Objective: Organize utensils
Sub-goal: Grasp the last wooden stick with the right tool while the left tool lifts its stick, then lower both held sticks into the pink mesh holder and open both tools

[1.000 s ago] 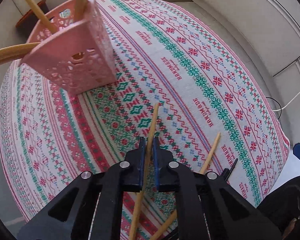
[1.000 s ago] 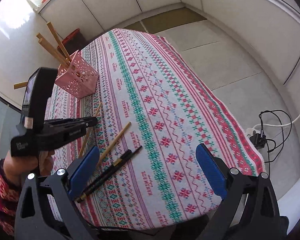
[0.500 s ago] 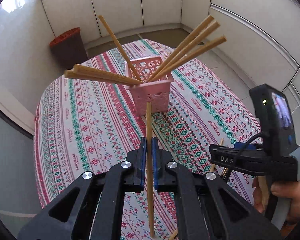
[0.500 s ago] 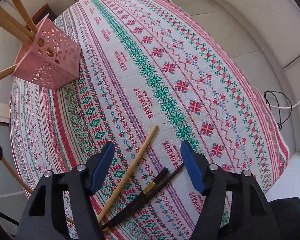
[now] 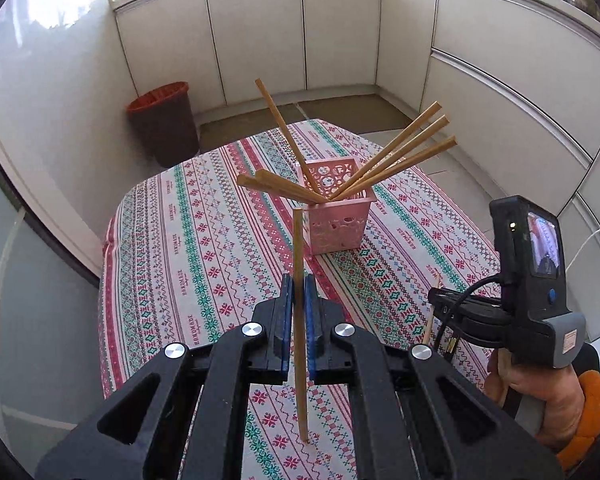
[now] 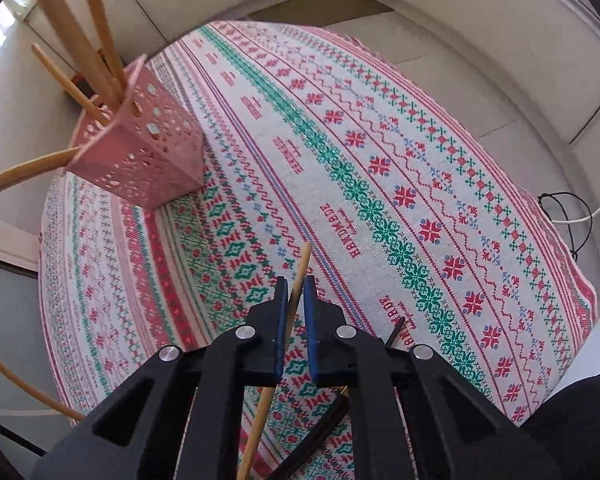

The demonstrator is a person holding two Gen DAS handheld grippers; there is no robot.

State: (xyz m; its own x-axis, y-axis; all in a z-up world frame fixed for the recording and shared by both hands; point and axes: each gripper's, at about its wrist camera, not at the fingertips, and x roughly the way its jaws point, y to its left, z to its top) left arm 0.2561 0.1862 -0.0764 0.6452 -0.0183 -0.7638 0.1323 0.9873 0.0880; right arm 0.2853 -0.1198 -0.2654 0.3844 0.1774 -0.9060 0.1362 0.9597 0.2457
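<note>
Gripping wooden chopstick (image 5: 298, 320), black chopsticks (image 6: 320, 436) half hidden under right gripper (image 6: 296, 304)

Patterned tablecloth (image 5: 172, 248) (red, green), pink basket (image 5: 336, 228), dark chopsticks (image 6: 316, 436)

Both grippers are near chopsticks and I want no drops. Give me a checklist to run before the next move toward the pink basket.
1. Left gripper shut on its chopstick: ok, pads pinch the shaft.
2. Left chopstick clear of the tablecloth: cannot tell, its lower tip looks close to or on the cloth.
3. Right gripper shut on the second chopstick: cannot tell, jaws nearly closed around it.
4. Pink basket upright: ok.
5. Room in the basket: ok, six chopsticks lean outward, centre open.
6. Black utensils picked up: not ok, lying on the cloth.
</note>
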